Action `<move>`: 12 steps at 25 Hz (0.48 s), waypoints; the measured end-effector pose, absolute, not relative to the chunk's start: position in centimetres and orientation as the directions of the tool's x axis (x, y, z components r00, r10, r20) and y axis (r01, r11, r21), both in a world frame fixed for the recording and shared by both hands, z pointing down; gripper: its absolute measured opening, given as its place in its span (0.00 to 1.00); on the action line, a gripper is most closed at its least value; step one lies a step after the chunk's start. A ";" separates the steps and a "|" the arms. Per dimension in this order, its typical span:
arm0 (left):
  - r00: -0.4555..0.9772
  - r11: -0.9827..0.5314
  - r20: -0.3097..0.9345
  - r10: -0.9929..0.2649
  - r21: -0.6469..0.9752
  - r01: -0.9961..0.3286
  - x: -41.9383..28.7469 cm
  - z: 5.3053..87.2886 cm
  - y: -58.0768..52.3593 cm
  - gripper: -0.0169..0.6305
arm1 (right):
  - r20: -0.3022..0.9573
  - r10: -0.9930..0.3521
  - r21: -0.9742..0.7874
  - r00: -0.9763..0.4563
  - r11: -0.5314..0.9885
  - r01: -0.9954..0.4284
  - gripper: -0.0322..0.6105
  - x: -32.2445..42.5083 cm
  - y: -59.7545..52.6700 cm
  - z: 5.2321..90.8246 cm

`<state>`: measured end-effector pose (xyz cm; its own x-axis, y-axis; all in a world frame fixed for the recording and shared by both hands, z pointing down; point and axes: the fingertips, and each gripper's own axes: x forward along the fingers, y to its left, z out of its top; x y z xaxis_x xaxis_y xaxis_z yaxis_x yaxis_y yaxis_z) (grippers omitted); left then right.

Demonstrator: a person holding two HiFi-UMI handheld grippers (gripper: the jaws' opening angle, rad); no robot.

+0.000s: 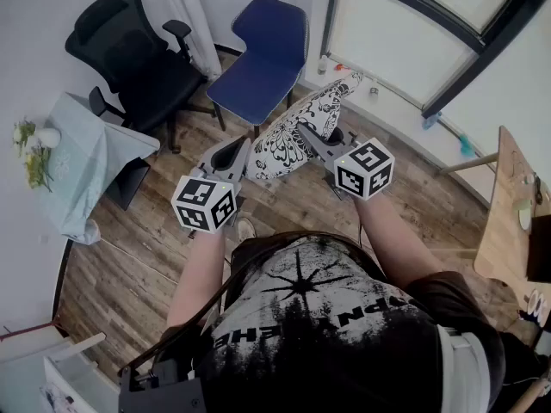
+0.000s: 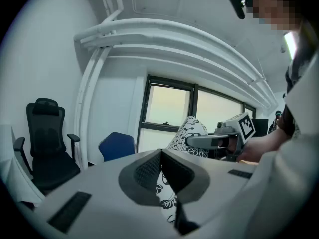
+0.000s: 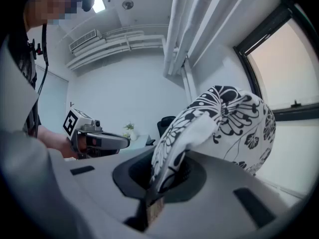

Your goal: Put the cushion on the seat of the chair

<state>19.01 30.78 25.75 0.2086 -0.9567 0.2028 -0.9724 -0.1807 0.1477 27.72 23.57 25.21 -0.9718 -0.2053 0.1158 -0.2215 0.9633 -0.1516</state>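
Cushion point(image 1: 293, 136): in the air, just short of the blue chair point(image 1: 258, 63), not touching it
Left gripper point(image 1: 244, 160): jaws clenched on cushion's left edge
Right gripper point(image 1: 303, 132): jaws clenched on cushion's right edge
Done: pickup
Left: carry farther, lower onto seat, release
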 end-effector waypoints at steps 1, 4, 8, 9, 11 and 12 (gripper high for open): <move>0.207 -0.177 0.209 -0.956 0.154 -0.972 19.3 26.0 31.0 0.05 | 0.120 -0.200 -0.158 -0.972 0.963 -0.218 0.10 27.9 23.8 25.5; 0.207 -0.172 0.220 -0.953 0.167 -0.971 20.0 26.6 31.4 0.05 | 0.134 -0.194 -0.169 -0.972 0.962 -0.215 0.10 28.5 24.3 26.2; 0.206 -0.171 0.223 -0.953 0.167 -0.971 20.1 26.6 31.3 0.05 | 0.136 -0.194 -0.172 -0.972 0.961 -0.216 0.10 28.7 24.2 26.5; 0.205 -0.168 0.224 -0.953 0.172 -0.971 20.0 26.6 31.3 0.05 | 0.135 -0.190 -0.173 -0.972 0.962 -0.212 0.10 28.7 24.3 26.5; 0.200 -0.161 0.228 -0.953 0.178 -0.971 19.8 26.7 31.3 0.05 | 0.134 -0.181 -0.176 -0.974 0.963 -0.203 0.10 28.5 24.4 26.5; 0.198 -0.158 0.231 -0.953 0.179 -0.971 19.8 26.7 31.3 0.05 | 0.132 -0.177 -0.176 -0.975 0.964 -0.199 0.10 28.5 24.5 26.5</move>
